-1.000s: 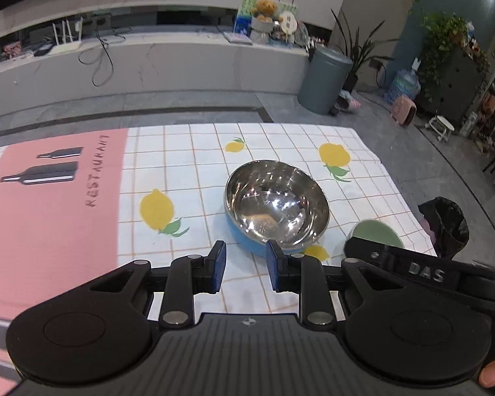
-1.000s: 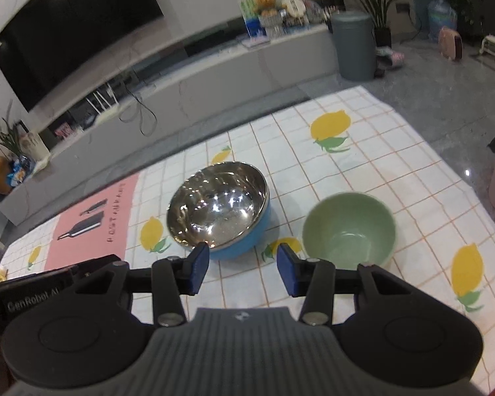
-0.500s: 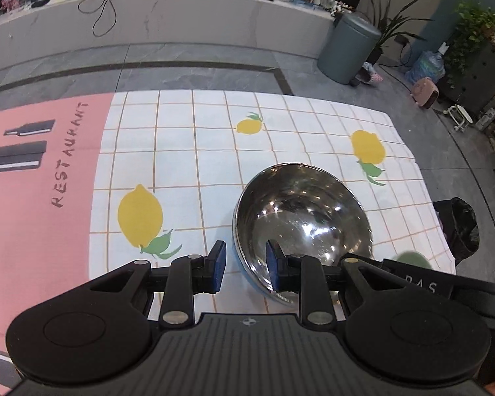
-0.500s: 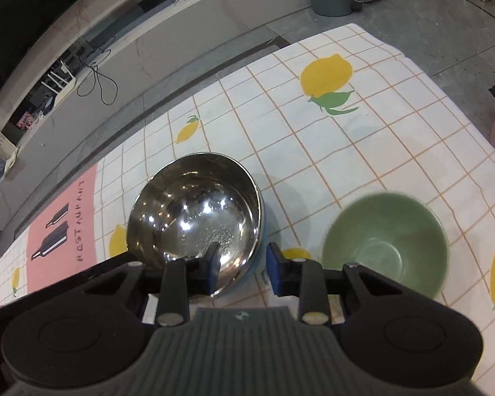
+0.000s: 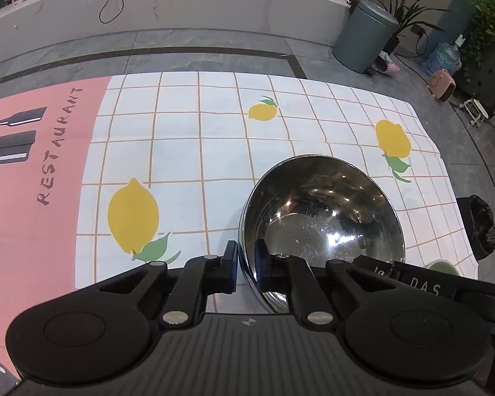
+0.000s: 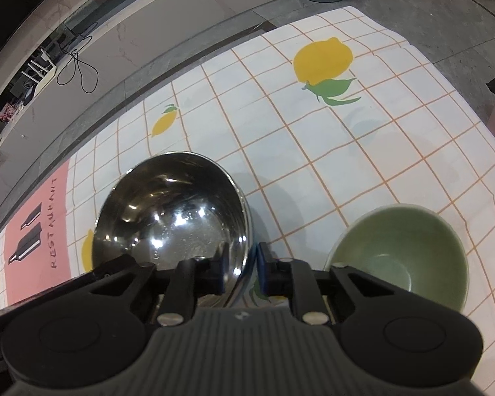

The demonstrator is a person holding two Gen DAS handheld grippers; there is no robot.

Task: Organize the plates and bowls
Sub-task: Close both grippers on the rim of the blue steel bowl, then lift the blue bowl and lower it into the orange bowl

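Note:
A steel bowl (image 5: 320, 211) with a blue outer wall stands on the lemon-print tablecloth (image 5: 181, 151). My left gripper (image 5: 246, 259) has the bowl's near-left rim between its blue pads, one pad inside and one outside, jaws closing tight on it. In the right wrist view the steel bowl (image 6: 171, 211) has its near-right rim between the pads of my right gripper (image 6: 242, 262), whose jaws are closing and press on the wall. A green bowl (image 6: 399, 257) sits upright just right of the steel one, apart from it and untouched.
The cloth's pink panel (image 5: 23, 171) with bottle prints lies to the left. The table's right edge drops to the floor beside a black bin bag (image 5: 478, 227). A grey bin (image 5: 363, 43) and a long low counter (image 5: 181, 6) stand beyond the far edge.
Both grippers came down and forward to the steel bowl. Their jaws narrowed from well apart to clamping its rim, the left on one side, the right on the other.

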